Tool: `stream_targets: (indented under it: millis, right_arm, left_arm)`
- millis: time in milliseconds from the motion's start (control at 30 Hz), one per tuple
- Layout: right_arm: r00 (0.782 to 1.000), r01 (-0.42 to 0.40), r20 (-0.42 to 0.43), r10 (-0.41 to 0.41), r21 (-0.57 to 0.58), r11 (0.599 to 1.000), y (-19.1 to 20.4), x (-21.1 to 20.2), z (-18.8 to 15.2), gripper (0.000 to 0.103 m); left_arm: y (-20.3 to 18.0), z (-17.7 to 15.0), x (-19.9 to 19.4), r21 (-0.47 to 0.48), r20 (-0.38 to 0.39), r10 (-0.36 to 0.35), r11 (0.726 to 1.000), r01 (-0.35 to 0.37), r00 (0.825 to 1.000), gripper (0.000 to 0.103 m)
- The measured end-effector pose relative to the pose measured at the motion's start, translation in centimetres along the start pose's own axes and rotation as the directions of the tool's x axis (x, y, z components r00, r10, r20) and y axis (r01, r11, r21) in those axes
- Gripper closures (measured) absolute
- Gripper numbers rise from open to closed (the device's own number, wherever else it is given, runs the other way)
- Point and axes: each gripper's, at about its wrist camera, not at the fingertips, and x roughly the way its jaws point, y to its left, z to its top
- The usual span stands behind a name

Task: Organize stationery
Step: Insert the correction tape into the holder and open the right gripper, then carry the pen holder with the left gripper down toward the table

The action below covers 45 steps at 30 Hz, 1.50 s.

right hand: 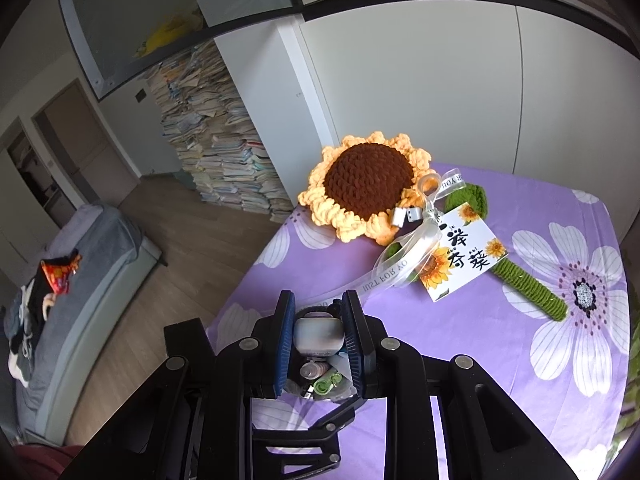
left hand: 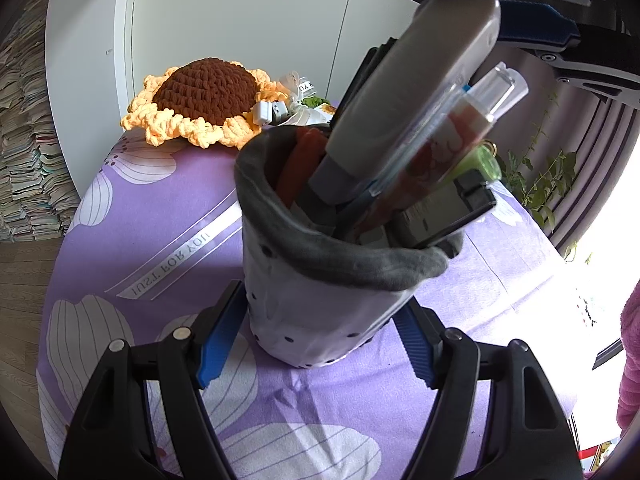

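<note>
Stationery pouch (left hand: 320, 304), pale grey fabric with small dark dots and a dark grey folded rim, is standing upright on the purple floral cloth (left hand: 160, 216), near the crochet sunflower (left hand: 200, 100) that is lying behind it. Left gripper (left hand: 316, 334) is bracketing the pouch's lower part, blue pads (left hand: 218, 344) sitting either side of it; the right pad looks to be touching the fabric, the left one I cannot tell, so a firm grip is not certain.

Pouch is holding a grey stapler-like tool (left hand: 412, 96), a clear pen (left hand: 440, 120), a red-and-white tube, orange items and a black flat case (left hand: 448, 208), all sticking out above the rim.

Right gripper (right hand: 318, 336) is hanging directly over the pouch, fingers pressing together on the rounded grey end of that tool (right hand: 318, 334). Below it, the pouch contents are showing in the right wrist view.

Beside the sunflower, a printed card (right hand: 460, 258) and ribbon (right hand: 400, 268) are lying across its green stem (right hand: 528, 284).
</note>
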Motion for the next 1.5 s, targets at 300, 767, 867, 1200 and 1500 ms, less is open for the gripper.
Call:
stream_targets:
  millis: [300,767,867,1200,1500]
  right_arm:
    - [1.000,0.023,0.013,-0.022,-0.073,0.997,1.2,-0.3,-0.8,0.077]
    - [1.000,-0.007,0.020,0.007,-0.006,1.000,-0.2,-0.9,-0.9,0.077]
    - [0.998,-0.014,0.054,0.013,0.021,1.000,-0.7,-1.8,-0.9,0.077]
    - [0.987,0.079,0.132,-0.087,0.066,0.995,-2.5,-5.0,-3.8,0.077]
    - [0.951,0.271,0.137,-0.278,0.068,0.960,-4.3,-6.1,-8.9,0.075]
  left_arm:
    - [-0.1,-0.1,-0.1,0.000,-0.002,0.000,1.000,0.000,1.000,0.031]
    - [-0.2,-0.2,-0.1,0.000,-0.003,0.000,1.000,0.000,1.000,0.031]
    - [-0.2,-0.2,-0.1,0.000,-0.003,0.000,1.000,0.000,1.000,0.031]
    - [-0.1,-0.1,-0.1,0.000,-0.004,0.000,1.000,0.000,1.000,0.031]
    - [-0.3,-0.2,-0.1,0.004,-0.008,-0.002,1.000,0.002,1.000,0.027]
